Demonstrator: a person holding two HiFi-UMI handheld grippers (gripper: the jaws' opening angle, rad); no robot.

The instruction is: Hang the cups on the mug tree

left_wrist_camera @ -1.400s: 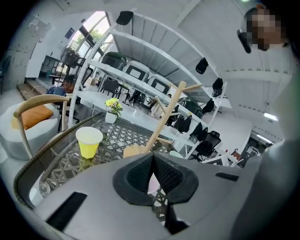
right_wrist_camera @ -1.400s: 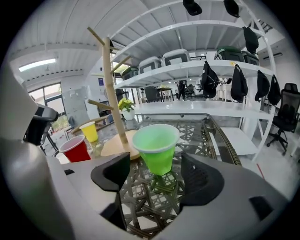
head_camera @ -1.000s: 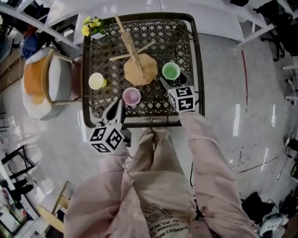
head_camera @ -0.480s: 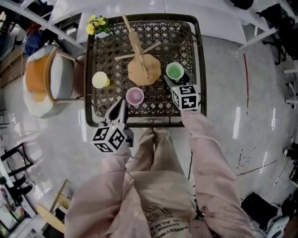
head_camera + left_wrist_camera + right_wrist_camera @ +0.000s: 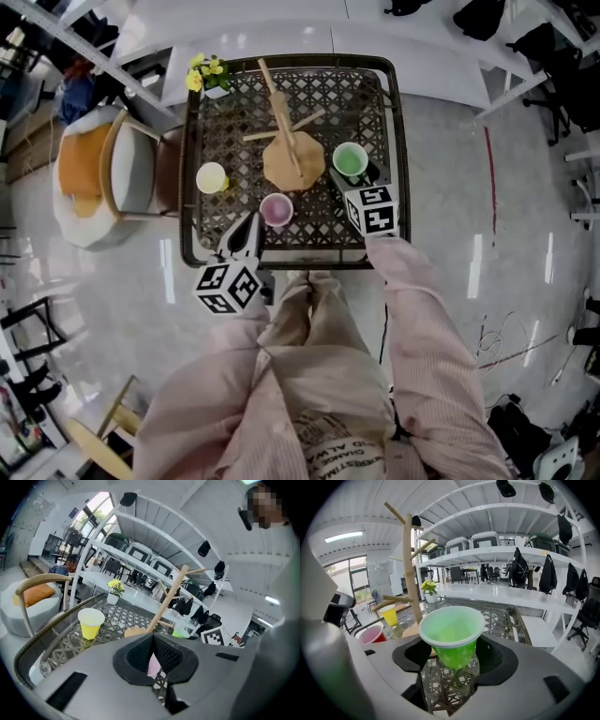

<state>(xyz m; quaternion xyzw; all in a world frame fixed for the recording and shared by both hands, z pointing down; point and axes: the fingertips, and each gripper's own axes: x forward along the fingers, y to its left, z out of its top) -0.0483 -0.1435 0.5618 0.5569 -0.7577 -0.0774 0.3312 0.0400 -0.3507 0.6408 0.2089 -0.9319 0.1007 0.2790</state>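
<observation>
Head view: a black metal lattice table [image 5: 367,101] is seen from above, with a wooden mug tree on an octagonal base [image 5: 292,161] standing near its middle. A green plastic cup [image 5: 350,161] is set just right of that base, a pink plastic cup [image 5: 276,210] just near of it, and a yellow plastic cup [image 5: 211,177] well to the left. The right gripper [image 5: 345,180] is held at the green cup, its jaws spread wide with the cup between them, not visibly clamped. The left gripper [image 5: 246,232] is held near the table's near edge, just left of the pink cup, its jaws closed tip to tip on nothing. A small pot of yellow flowers [image 5: 211,73] is placed at the far left corner.
</observation>
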